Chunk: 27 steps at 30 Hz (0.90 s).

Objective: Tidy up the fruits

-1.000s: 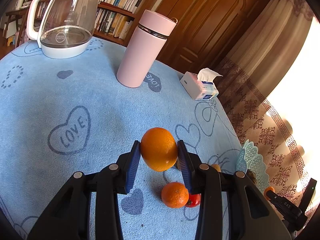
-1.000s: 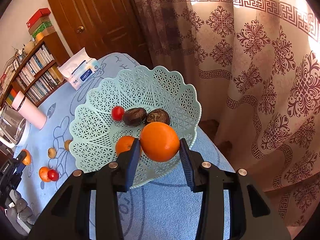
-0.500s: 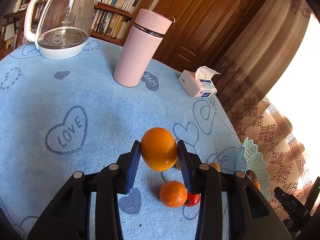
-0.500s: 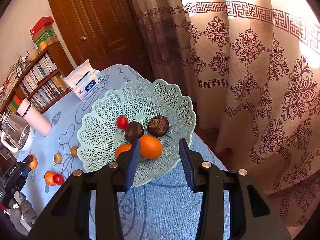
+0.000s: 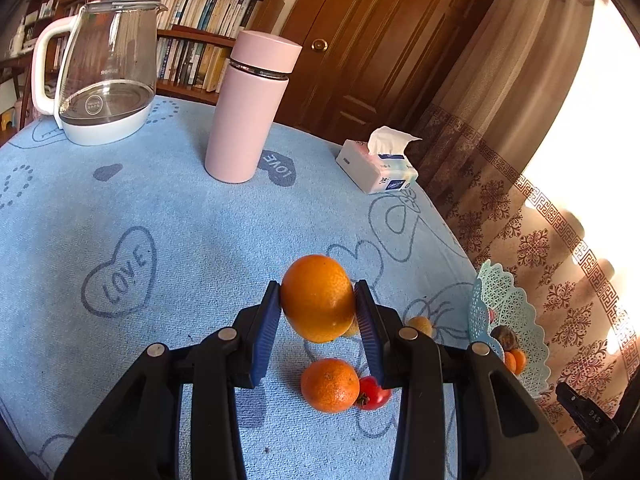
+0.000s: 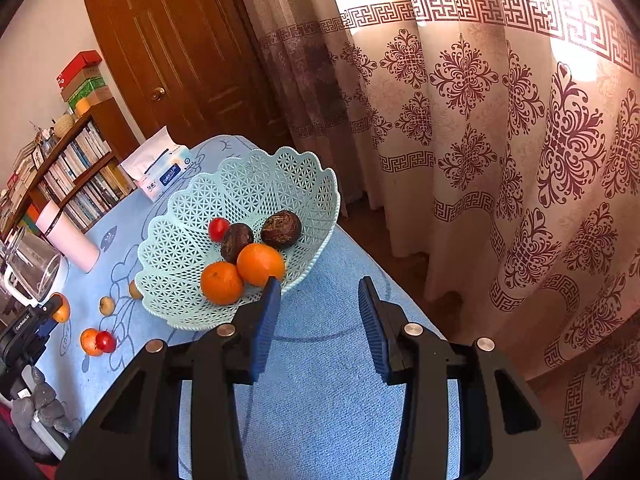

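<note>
My left gripper (image 5: pixel 317 286) is shut on a large orange (image 5: pixel 318 300), held a little above the blue tablecloth. Below it on the cloth lie a tangerine (image 5: pixel 330 385) touching a red tomato (image 5: pixel 374 396), and a small brown fruit (image 5: pixel 420 324). In the right wrist view the mint lattice basket (image 6: pixel 248 184) holds two oranges (image 6: pixel 260 264), two dark round fruits (image 6: pixel 280 228) and a tomato (image 6: pixel 218 229). My right gripper (image 6: pixel 319 282) stands open and empty, just in front of the basket's near rim.
A glass kettle (image 5: pixel 104 80), a pink flask (image 5: pixel 250 108) and a tissue pack (image 5: pixel 380 168) stand at the far side of the table. The basket sits near the table's edge by the patterned curtain (image 6: pixel 500 140). Two small brown fruits (image 6: pixel 106 305) lie left of the basket.
The right gripper let its orange go into the basket and drew back from it. The left gripper kept hold of its orange and stayed nearly in place.
</note>
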Motion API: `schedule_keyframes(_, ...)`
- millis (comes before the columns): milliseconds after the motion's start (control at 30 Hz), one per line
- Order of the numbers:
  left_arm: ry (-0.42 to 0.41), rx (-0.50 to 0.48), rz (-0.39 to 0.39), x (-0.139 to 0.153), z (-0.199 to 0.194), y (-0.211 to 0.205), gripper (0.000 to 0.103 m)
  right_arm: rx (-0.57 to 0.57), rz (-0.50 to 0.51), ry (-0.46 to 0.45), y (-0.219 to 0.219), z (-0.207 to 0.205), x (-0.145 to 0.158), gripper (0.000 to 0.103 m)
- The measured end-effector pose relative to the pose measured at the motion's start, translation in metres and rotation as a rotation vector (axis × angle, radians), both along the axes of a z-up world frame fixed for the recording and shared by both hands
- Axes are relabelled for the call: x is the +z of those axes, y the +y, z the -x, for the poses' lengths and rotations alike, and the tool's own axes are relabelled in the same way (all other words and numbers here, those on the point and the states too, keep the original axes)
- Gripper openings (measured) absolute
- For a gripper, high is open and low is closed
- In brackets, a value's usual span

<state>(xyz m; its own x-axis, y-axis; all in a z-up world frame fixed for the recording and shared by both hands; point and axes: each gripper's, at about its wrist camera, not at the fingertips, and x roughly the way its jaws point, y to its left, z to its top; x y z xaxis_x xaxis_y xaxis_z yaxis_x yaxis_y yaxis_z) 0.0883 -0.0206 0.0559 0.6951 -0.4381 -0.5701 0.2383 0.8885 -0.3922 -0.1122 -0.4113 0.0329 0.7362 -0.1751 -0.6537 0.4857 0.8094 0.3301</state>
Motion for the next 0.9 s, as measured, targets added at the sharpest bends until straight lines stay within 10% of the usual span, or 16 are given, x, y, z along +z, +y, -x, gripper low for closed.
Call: schedule_keyframes(900, -0.067, -0.381, -0.108, 0.027, 0.057, -0.164, 0.038, 0.054, -0.094, -0.018, -0.005, 0.01, -0.037, 0.042)
